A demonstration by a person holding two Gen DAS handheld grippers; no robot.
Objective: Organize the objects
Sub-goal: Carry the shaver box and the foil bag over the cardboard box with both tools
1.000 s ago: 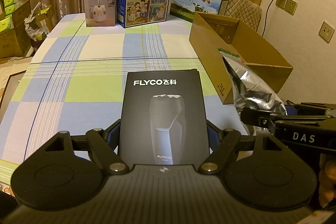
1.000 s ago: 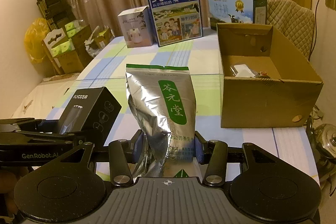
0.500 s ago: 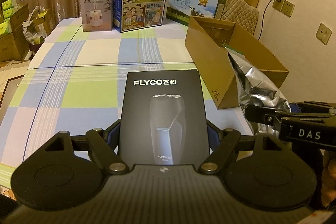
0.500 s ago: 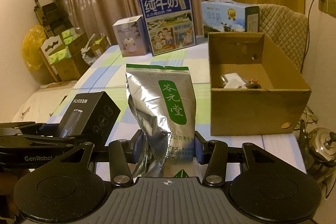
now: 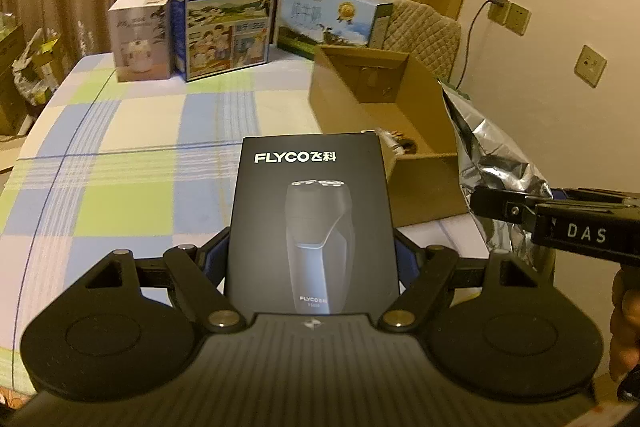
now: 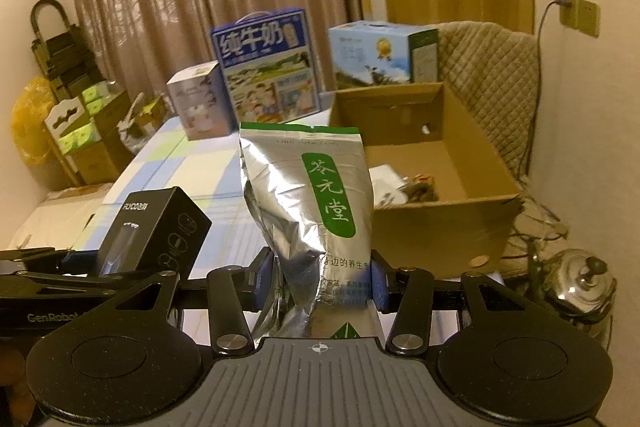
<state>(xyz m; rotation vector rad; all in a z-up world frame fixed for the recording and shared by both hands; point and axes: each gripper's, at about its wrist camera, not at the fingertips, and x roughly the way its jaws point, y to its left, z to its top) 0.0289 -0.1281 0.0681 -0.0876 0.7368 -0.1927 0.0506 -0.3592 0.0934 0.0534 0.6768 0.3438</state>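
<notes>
Black shaver box (image 5: 312, 223) stands pinched in the left hand-held gripper (image 5: 312, 263); the right hand-held gripper (image 6: 318, 283) pinches a foil pouch (image 6: 308, 203).

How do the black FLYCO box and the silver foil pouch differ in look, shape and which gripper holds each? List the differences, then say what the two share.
1. The black FLYCO box is matte and dark; the silver foil pouch is shiny with a green label.
2. The box is rigid with flat faces; the pouch is soft and creased.
3. The left gripper holds the box; the right gripper holds the pouch.

Shared: both are clamped at their lower end, raised above the table, near the open cardboard box.
</notes>
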